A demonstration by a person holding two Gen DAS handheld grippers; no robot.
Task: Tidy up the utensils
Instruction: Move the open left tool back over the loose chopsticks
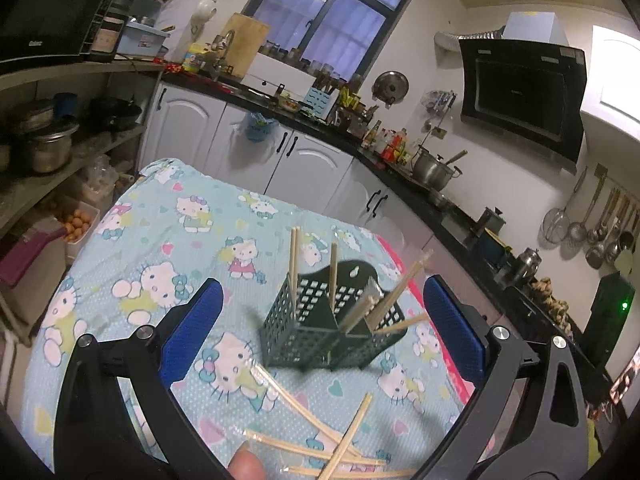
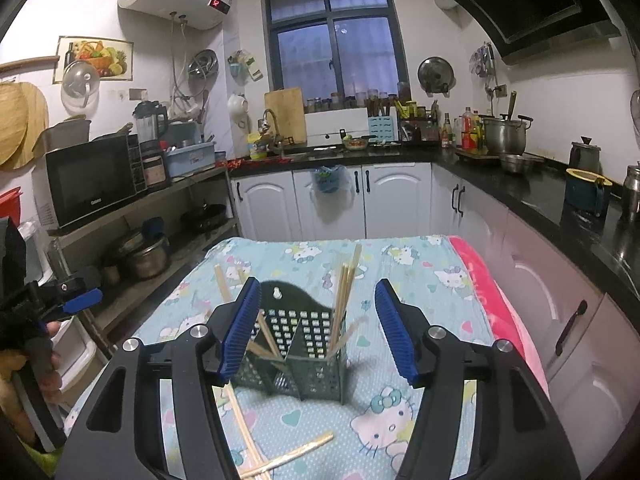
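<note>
Kitchen bench [image 2: 420, 280] under cartoon-cat cloth, dark green utensil holder [image 2: 308, 356] standing mid-cloth with chopsticks [image 2: 346, 284] upright inside. Left gripper [image 1: 320, 332] spread wide, right gripper [image 2: 316, 328] partly open, both empty. Loose chopsticks [image 1: 320, 436] cut off at the frame's lower edge.

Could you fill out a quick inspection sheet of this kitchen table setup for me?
Surface: table under a cartoon-cat cloth.
Job's things: green perforated holder, upright, chopsticks standing inside; loose chopsticks lying on the cloth nearer the cameras.
Clutter: nothing seen on the cloth.
Tongs: left tongs open, empty; right tongs open, empty, straddling the holder.
Cables: nothing seen.
Surroundings: counter with a steel pot, microwave, window.
</note>
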